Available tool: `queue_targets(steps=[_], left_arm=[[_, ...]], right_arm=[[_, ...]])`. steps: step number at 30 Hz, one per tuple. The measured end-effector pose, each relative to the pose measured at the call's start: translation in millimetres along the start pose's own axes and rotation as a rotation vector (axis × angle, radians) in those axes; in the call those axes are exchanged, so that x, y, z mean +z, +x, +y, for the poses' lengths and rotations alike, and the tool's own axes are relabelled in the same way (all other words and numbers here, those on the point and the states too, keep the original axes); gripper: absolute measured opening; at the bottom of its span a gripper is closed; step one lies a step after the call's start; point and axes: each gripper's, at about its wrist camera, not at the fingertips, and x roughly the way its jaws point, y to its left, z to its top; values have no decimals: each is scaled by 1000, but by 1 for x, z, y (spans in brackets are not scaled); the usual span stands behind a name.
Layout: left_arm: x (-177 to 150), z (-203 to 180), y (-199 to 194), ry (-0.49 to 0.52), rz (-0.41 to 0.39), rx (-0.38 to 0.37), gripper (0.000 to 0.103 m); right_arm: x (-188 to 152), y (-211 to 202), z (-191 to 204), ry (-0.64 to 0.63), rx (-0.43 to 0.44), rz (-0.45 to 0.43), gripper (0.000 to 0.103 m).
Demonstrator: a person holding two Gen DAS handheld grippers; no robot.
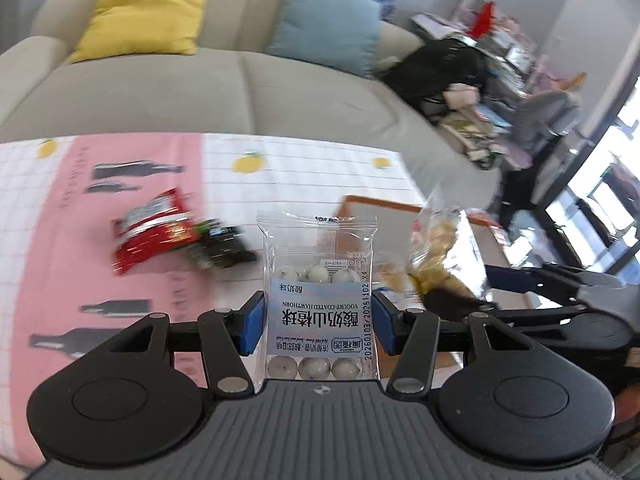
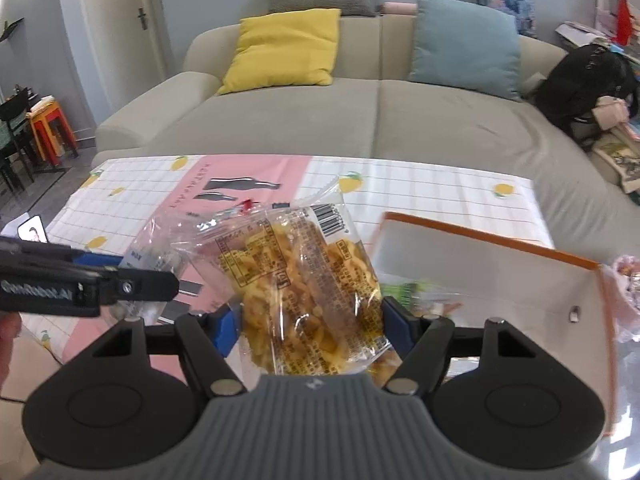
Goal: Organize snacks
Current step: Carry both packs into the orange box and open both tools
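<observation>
Checked tablecloth [image 2: 420, 196]; beige sofa [image 2: 360, 120] behind.

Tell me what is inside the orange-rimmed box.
Inside the orange-rimmed box, a green-printed packet and another wrapper beside it show near the front. The noodle snack bag held in the right tongs covers the rest.

Both wrist views close above table [image 1: 304, 168], facing sofa [image 2: 360, 120], sharing both.
</observation>
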Motion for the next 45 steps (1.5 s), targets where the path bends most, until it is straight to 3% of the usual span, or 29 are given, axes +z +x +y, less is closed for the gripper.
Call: queue_targets(steps=[12,16,24,34,42,45], left_arm=[[17,-93,65,154,94,-126,62],[20,-103,96,132,165,-178,62],[25,-112,157,66,278,-179,62],[19,-137,210,186,373,-52,62],[11,-140,237,239,434,27,63],[10,-141,240,264,439,43,65]], right_arm=[[-6,-30,-87,30,-117,60,70],[-8,-22,-122,68,-131,120,70],[-15,16,-177,110,-167,245,70],[-28,66,-210,113,-170,377,70],[-34,101,-214,108,-182,490,70],[-34,108,-207,39,-222,510,70]])
